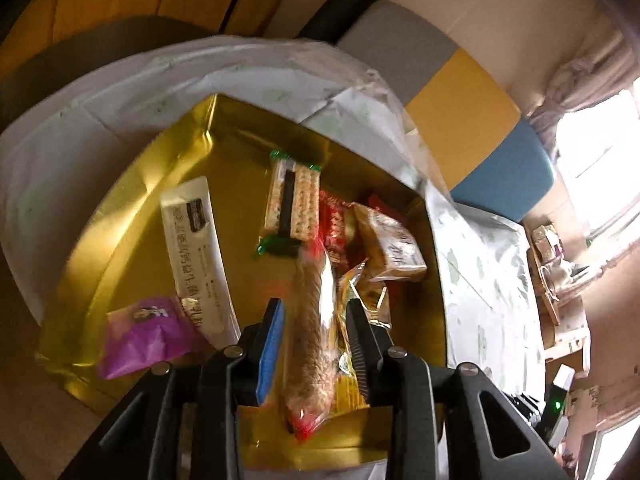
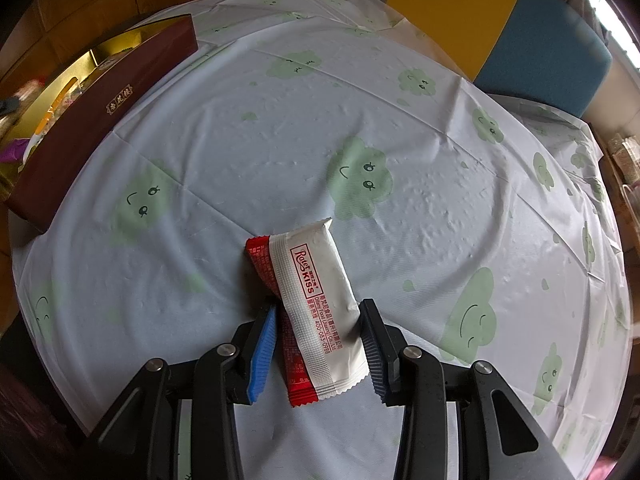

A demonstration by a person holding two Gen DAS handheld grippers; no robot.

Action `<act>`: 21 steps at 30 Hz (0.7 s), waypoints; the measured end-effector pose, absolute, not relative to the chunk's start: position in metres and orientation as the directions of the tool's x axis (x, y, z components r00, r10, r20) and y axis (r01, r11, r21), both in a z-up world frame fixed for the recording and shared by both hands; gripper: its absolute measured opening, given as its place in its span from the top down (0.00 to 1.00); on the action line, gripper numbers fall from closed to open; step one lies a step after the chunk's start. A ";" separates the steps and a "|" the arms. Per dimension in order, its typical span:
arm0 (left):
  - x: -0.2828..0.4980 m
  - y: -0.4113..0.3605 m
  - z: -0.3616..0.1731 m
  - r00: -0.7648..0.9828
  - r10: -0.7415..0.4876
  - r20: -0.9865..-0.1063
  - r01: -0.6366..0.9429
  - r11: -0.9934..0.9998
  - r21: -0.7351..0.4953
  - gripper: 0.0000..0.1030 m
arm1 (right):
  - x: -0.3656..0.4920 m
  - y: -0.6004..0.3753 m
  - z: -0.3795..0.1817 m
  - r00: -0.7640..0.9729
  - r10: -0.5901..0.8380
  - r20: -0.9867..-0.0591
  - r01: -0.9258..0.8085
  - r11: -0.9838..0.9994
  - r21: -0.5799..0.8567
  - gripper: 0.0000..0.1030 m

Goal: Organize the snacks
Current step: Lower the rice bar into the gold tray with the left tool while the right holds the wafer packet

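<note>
Here the left gripper [image 1: 316, 344] tilts down over the gold-lined box [image 1: 132, 216], jaws parted around a clear-wrapped brown snack stick [image 1: 314, 344]; whether its pads press is unclear. The right gripper [image 2: 320, 344], pointing steeply at the tabletop [image 2: 280, 128], clasps a white-and-red snack packet [image 2: 316, 300].

A pale blue tablecloth [image 2: 280, 128] is showing green smiling clouds; the red-and-white wrapper [image 2: 316, 304] is lying on it beside a maroon, gold-lined box [image 2: 100, 112]
</note>
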State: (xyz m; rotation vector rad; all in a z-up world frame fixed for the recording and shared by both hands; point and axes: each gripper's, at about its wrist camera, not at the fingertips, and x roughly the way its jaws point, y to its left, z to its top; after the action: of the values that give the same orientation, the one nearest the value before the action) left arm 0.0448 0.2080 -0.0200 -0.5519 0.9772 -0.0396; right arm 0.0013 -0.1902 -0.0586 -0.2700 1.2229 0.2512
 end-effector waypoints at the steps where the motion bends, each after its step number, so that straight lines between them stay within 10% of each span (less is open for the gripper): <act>1: 0.047 0.206 -0.022 0.563 -0.265 -0.783 -0.216 0.867 -0.449 0.67 | 0.002 -0.190 -0.059 0.321 0.044 -0.946 -0.332 0.941 -0.069 0.60; 21: 0.022 0.176 -0.019 0.546 -0.041 -0.837 -0.152 0.977 -0.147 0.67 | 0.001 -0.188 -0.059 0.333 0.028 -0.943 -0.349 0.932 -0.096 0.60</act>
State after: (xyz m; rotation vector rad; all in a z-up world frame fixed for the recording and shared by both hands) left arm 0.0225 0.1763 -0.0192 -0.2117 0.9927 0.0667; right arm 0.0011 -0.1877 -0.0587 -0.3037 1.2114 0.2508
